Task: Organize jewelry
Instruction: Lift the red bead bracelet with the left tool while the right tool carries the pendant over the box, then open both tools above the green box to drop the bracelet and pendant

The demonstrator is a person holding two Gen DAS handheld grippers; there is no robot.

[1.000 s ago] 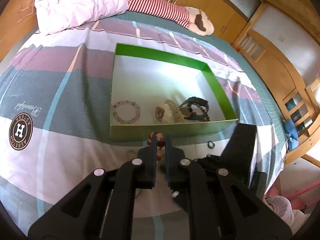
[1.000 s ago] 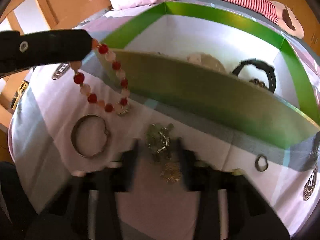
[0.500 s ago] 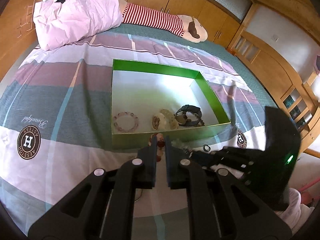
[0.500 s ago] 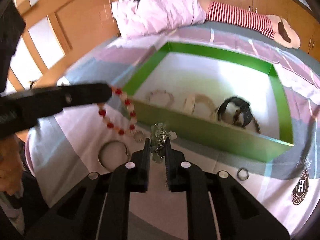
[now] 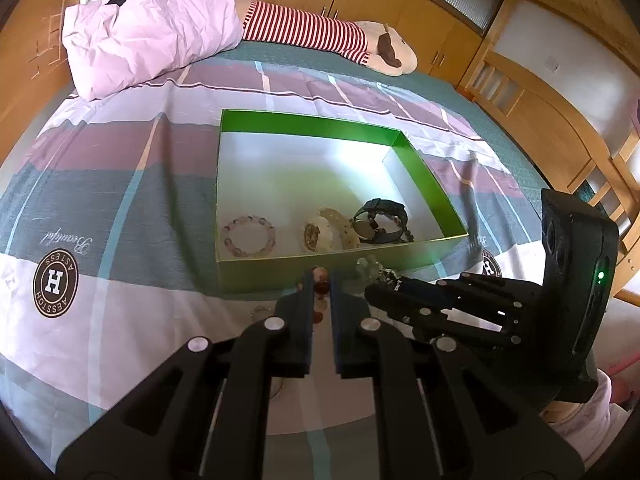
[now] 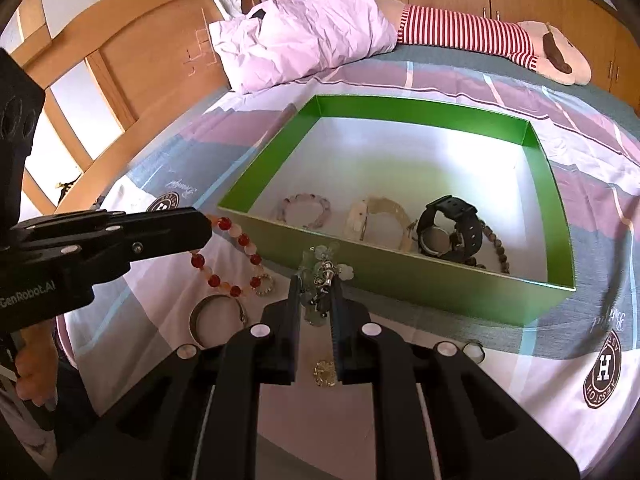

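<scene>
A green box sits on the bed with a pink bead bracelet, a cream watch and a black watch inside. My left gripper is shut on a red and white bead bracelet that hangs in front of the box's near wall. My right gripper is shut on a pale green charm bracelet, held above the sheet just before the box.
On the sheet by the box lie a metal bangle, a gold brooch and a small ring. A pink pillow and a striped plush toy lie at the far end. Wooden bed rails stand at the sides.
Both grippers have lifted up and back from the sheet, each carrying its bracelet. The right gripper closed on the green charm bracelet and raised it off the sheet.
</scene>
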